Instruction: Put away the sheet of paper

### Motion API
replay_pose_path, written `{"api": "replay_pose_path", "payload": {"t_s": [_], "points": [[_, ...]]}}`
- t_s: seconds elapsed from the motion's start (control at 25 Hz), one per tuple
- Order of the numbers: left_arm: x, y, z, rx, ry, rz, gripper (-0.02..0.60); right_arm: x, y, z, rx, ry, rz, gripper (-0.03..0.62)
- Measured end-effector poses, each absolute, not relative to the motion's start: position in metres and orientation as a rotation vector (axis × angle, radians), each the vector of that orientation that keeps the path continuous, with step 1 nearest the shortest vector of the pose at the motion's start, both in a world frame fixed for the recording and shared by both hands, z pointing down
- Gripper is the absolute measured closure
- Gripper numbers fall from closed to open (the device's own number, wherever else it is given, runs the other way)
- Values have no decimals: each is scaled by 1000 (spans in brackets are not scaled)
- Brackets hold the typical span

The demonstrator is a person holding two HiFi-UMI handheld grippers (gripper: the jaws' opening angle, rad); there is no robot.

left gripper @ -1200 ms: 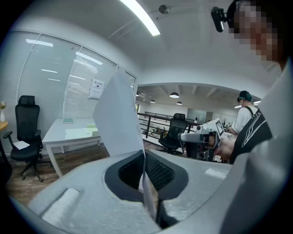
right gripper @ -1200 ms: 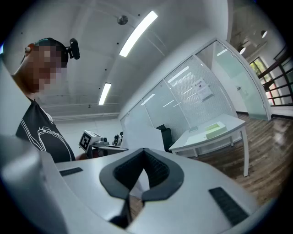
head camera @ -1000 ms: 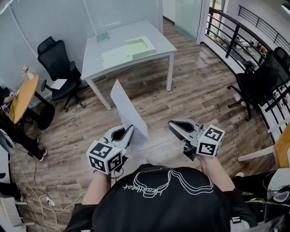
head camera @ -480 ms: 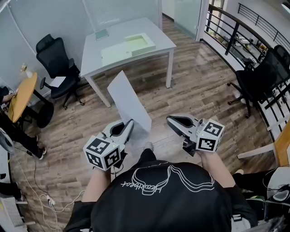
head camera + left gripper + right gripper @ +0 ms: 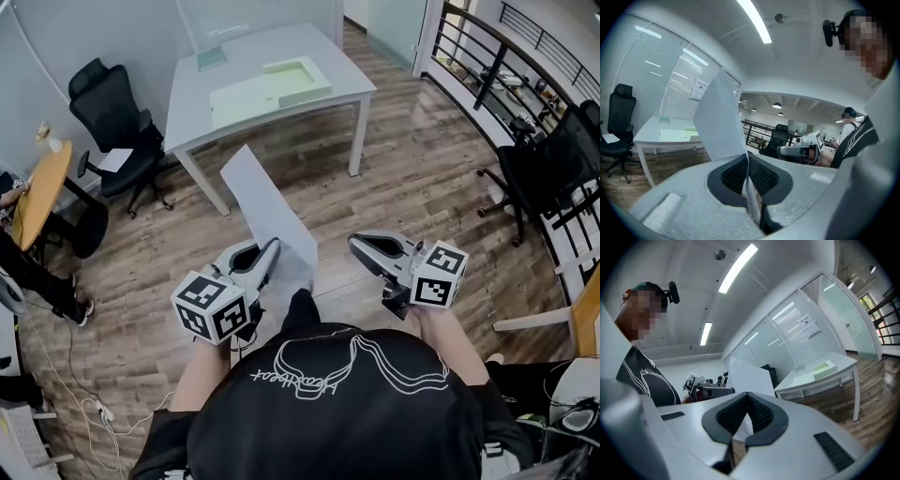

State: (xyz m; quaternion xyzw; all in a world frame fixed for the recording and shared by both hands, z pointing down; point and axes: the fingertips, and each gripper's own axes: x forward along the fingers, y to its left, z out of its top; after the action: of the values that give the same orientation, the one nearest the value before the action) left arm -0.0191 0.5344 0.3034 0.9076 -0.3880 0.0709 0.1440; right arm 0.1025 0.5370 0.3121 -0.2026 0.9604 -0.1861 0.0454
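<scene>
A white sheet of paper [image 5: 267,211] stands on edge above the wooden floor, in front of the person. My left gripper [image 5: 271,249] is shut on its lower edge. In the left gripper view the sheet [image 5: 719,122] rises out of the closed jaws of that gripper [image 5: 747,163]. My right gripper [image 5: 356,244] hangs level with it to the right, apart from the sheet. Its pads [image 5: 759,414] meet with nothing between them. The sheet [image 5: 747,377] and the left gripper [image 5: 710,390] also show in the right gripper view.
A grey table [image 5: 187,103] stands ahead, carrying a shallow pale green tray [image 5: 298,80] and a flat pale pad [image 5: 239,98]. A black office chair [image 5: 108,103] is at its left, another chair [image 5: 553,159] and a railing [image 5: 487,56] at the right. Cables [image 5: 75,394] lie lower left.
The view has shifted slightly, with the table now a little higher and further right. The left gripper still holds the sheet, carried slightly higher. The right gripper has barely moved.
</scene>
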Motion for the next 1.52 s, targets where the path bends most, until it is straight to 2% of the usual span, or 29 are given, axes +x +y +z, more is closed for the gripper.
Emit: {"api": "replay_pose_path", "payload": {"t_s": [0.92, 1.52], "points": [[-143, 170, 318, 2487, -997, 191, 571, -8, 182, 318, -681, 2881, -804, 585], [-168, 68, 341, 2437, -1052, 235, 571, -18, 87, 355, -672, 2837, -935, 585]]}}
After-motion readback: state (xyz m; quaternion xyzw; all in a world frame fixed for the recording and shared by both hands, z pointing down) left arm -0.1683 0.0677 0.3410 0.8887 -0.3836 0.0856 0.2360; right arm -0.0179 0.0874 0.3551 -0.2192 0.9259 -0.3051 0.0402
